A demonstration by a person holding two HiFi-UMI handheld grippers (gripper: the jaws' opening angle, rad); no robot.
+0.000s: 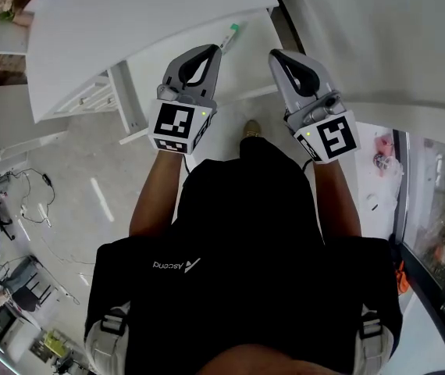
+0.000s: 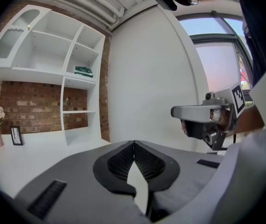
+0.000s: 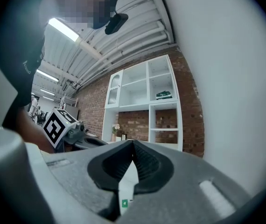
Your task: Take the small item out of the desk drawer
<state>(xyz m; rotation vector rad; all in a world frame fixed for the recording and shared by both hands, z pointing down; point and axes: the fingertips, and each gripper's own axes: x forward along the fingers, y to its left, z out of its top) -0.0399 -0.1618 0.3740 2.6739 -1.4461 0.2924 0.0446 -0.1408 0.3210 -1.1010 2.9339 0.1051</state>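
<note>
Closest in, the person holds the left gripper [image 1: 217,50] and the right gripper [image 1: 274,55] side by side at chest height, both aimed towards 12 o'clock. The fingers of each are pressed together at the tips, with nothing clamped between them. In each gripper view only a pale slit shows below the tips. Through the right one's slit a small green mark shows, and I cannot tell what it belongs to.

As I judge it, the main risk is going in with the fingers together. Tips in that state would push the small item [image 1: 231,32] along instead of taking hold of it. The two grippers are also near each other, so reaching with both could knock them together.

The item lies just beyond the left gripper's tips, at about 12 o'clock. It is a slim white stick with a green end, lying flat and slanted towards 1 o'clock. It looks light and likely to roll or skid. It is also low against its surface, so a pinch from above may slip off.

It rests on a pale surface below the front edge of the table [image 1: 129,22]. Whether that surface is the floor of the open drawer I cannot tell.

Farthest off, a white shelf unit [image 2: 72,78] stands against a brick wall [image 2: 39,111].
</note>
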